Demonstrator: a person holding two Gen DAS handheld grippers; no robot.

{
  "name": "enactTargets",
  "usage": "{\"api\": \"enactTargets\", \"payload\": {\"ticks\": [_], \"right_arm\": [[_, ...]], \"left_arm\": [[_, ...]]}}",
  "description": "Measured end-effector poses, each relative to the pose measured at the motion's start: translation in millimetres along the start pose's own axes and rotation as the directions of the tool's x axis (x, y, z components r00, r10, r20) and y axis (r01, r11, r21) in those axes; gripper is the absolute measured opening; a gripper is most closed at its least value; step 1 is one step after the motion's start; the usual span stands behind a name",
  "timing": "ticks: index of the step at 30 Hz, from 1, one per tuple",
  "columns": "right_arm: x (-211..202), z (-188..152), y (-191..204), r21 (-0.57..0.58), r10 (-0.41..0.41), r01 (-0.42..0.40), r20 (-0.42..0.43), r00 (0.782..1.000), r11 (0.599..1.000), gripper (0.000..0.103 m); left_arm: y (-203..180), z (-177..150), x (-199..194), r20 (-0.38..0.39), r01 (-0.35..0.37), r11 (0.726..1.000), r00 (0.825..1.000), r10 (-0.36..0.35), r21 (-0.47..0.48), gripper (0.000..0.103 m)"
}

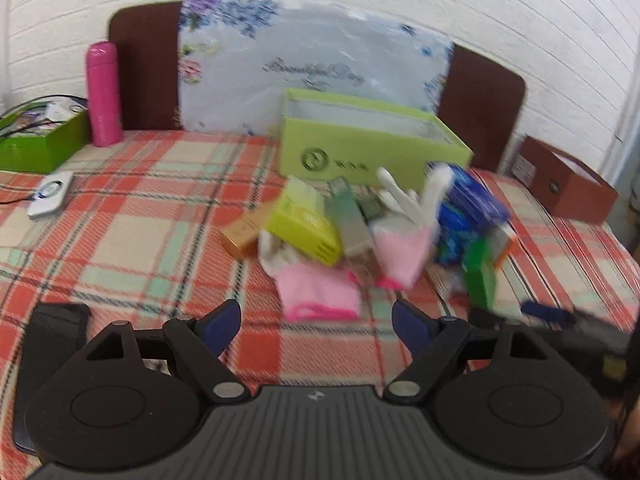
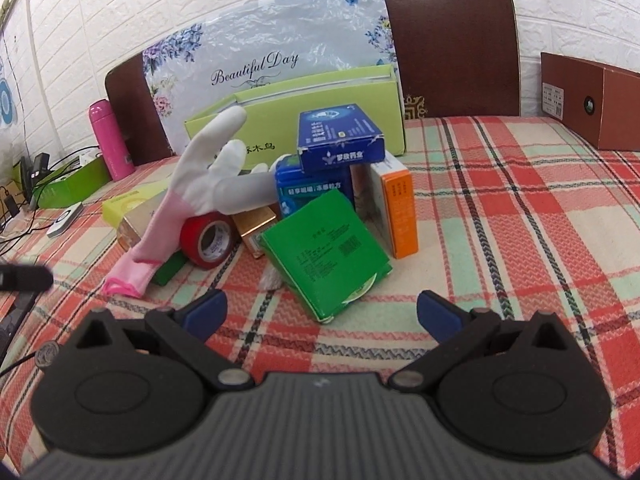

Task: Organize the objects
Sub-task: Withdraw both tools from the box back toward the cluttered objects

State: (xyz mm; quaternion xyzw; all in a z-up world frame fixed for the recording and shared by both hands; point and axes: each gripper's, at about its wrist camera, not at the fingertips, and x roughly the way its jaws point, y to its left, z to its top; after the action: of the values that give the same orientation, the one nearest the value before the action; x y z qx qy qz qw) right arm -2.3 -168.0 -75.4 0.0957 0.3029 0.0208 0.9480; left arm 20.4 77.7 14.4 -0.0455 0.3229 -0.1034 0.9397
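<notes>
Seen along both claws, a heap of small things on a plaid bed [image 2: 500, 200], in front of an open lime box [image 2: 320, 120] backed by a headboard. Right claw [image 2: 322, 312] open wide, nothing between its blue pads, pointing down at a green box [image 2: 324, 248] lying just ahead and slightly left of centre. Green box tilted, propped on one lower corner, its broad printed face turned up toward the camera, its long axis running from upper left to lower right across the claw's line rather than along it. Behind it, touching or nearly so: a teal box [image 2: 312, 188] with a blue box [image 2: 340, 136] on top, an orange-and-white box [image 2: 396, 208] standing upright to the right, a red tape roll [image 2: 208, 240] and a pink-and-white glove [image 2: 188, 196] with fingers raised to the left. Left claw [image 1: 316, 324] also open and empty, aimed at a second pink glove [image 1: 320, 292] lying flat just ahead, with a yellow-green box [image 1: 304, 224] beyond; picture blurred there. Judged nearer to the green box: the right claw, with the left claw approaching the heap's other side. Likely needed for a grip: closing across the box's thin edges, hard to confirm from this angle.
</notes>
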Motion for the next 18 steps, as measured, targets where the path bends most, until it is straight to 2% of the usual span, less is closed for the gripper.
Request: {"api": "enactTargets", "payload": {"ticks": [5, 10, 14, 17, 18], "right_arm": [[0, -1, 5, -0.016, 0.013, -0.013, -0.002, 1.000, 1.000, 0.103], [0, 0, 7, -0.020, 0.030, -0.030, -0.008, 1.000, 0.999, 0.103], [-5, 3, 20, -0.064, 0.163, -0.163, -0.001, 0.987, 0.985, 0.103], [-9, 3, 45, -0.144, 0.274, -0.274, -0.022, 0.962, 0.951, 0.099], [-11, 3, 52, -0.166, 0.307, -0.308, -0.032, 0.951, 0.937, 0.095]], "left_arm": [[12, 33, -3, 0.054, 0.014, 0.999, 0.998, -0.012, -0.047, 0.086], [10, 44, -13, 0.064, 0.035, 0.999, 0.997, -0.035, 0.000, 0.086], [12, 53, -7, 0.079, 0.030, 1.000, 0.996, -0.029, -0.005, 0.086], [9, 64, 11, 0.087, 0.076, 0.997, 0.993, -0.076, 0.000, 0.086], [8, 68, 18, 0.084, 0.087, 0.996, 0.993, -0.087, -0.003, 0.086]]}}
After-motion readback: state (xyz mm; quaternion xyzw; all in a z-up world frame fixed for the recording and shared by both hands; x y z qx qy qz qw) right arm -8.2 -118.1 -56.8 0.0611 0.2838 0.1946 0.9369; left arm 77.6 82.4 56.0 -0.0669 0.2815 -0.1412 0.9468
